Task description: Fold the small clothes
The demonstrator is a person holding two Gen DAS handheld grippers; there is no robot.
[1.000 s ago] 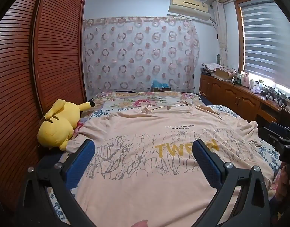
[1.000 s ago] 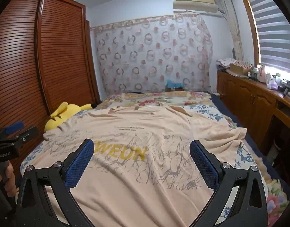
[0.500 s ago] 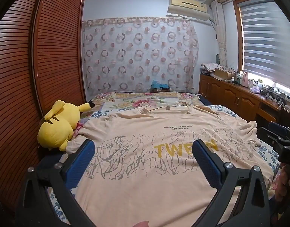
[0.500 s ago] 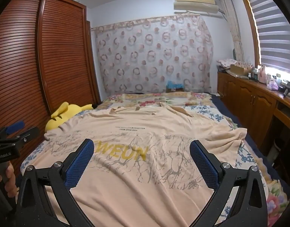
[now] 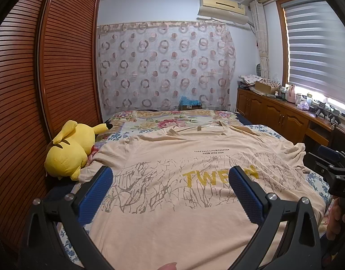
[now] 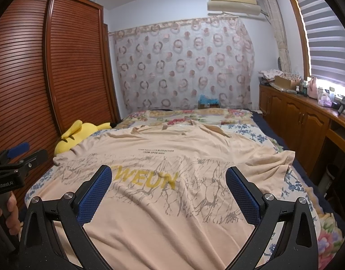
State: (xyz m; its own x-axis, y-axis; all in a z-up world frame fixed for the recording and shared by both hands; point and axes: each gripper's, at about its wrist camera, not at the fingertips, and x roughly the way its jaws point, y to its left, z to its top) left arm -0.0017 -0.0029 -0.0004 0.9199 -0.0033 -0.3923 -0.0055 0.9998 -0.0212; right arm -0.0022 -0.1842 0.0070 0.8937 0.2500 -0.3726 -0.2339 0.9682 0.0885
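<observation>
A peach T-shirt (image 5: 183,153) with yellow letters and a grey crack print lies spread flat, front up, on the bed, collar at the far end; it also shows in the right wrist view (image 6: 172,157). My left gripper (image 5: 170,175) hangs open and empty above the shirt's near left part. My right gripper (image 6: 169,175) hangs open and empty above the shirt's near middle. Each gripper shows at the edge of the other's view: the right one (image 5: 329,164) and the left one (image 6: 17,155), both hand-held.
A yellow plush toy (image 5: 71,148) lies at the bed's left edge against the brown slatted wardrobe (image 5: 37,90). A flowered bedspread (image 5: 172,119) covers the bed. A wooden cabinet (image 5: 284,117) with clutter runs along the right wall under the window.
</observation>
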